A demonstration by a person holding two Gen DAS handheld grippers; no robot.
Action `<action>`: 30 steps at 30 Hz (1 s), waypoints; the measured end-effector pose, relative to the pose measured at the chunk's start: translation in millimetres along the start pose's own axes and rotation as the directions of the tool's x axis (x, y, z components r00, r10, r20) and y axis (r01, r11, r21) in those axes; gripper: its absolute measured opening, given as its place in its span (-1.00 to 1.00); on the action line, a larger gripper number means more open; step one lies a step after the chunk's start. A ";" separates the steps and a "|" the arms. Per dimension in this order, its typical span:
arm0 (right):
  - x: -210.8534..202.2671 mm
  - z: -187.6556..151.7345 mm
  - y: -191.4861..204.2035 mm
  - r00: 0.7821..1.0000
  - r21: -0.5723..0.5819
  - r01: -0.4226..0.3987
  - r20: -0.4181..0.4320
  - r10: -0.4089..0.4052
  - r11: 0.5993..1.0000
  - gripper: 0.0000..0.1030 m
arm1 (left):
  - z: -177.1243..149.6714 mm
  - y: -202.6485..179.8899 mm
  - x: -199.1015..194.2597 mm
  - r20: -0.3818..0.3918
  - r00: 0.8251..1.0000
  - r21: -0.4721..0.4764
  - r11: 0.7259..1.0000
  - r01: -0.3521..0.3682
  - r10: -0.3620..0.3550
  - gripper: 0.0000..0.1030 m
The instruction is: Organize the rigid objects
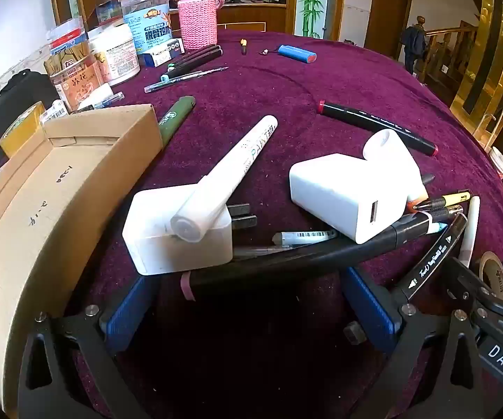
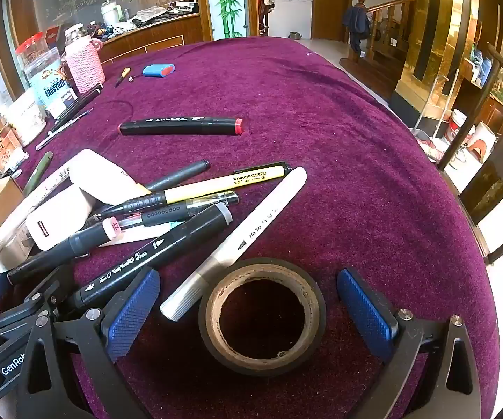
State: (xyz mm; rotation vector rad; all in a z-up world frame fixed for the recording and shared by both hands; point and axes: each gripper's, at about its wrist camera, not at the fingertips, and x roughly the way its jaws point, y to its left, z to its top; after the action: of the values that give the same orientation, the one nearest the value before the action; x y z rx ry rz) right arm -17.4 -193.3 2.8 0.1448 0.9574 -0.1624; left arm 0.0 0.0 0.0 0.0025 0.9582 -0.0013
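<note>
My left gripper (image 1: 251, 310) is open and low over the purple tablecloth, with a long black marker (image 1: 304, 256) lying across in front of its blue fingertips (image 1: 125, 317). Two white chargers (image 1: 178, 234) (image 1: 352, 195) and a white paint pen (image 1: 230, 178) lie just beyond. My right gripper (image 2: 248, 314) is open, and a roll of black tape (image 2: 262, 317) lies flat between its fingers (image 2: 366, 314), apart from both. A white marker (image 2: 241, 237) touches the roll. A pile of pens and markers (image 2: 167, 216) lies to its left.
A cardboard box (image 1: 42, 209) stands at the left. Jars (image 1: 111, 52) and a pink knitted bottle (image 1: 197, 22) stand at the far left. A black red-capped marker (image 2: 181, 126) and a blue battery (image 2: 159, 70) lie farther off. The table edge curves away on the right.
</note>
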 end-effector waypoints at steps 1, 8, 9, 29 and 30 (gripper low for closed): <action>0.2 0.1 0.0 1.000 0.000 0.001 -0.009 -0.001 1.000 0.98 | 0.0 0.0 0.0 0.000 1.000 0.000 1.000 0.000 0.000 0.99; 0.1 0.0 -0.1 1.000 0.000 0.000 -0.002 0.000 1.000 0.98 | 0.0 -0.1 0.0 0.000 1.000 0.001 1.000 -0.002 0.002 0.99; 0.1 0.0 -0.1 1.000 0.000 0.000 -0.001 0.000 1.000 0.98 | 0.0 0.0 0.0 -0.001 1.000 0.001 1.000 -0.001 0.001 0.99; 7.1 1.9 1.2 0.999 -0.015 0.050 0.008 -0.049 0.999 0.98 | 0.0 0.3 0.0 0.000 1.000 -0.001 1.000 0.001 -0.001 0.99; 7.1 2.0 1.6 0.999 -0.016 0.051 0.009 -0.051 0.999 0.98 | -0.1 0.3 0.0 0.000 1.000 -0.001 1.000 0.001 -0.001 0.99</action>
State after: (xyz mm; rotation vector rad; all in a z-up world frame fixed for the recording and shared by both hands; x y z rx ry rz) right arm -11.4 -192.7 -1.8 0.1050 0.9541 -0.2019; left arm -0.1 0.3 0.0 0.0015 0.9583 -0.0018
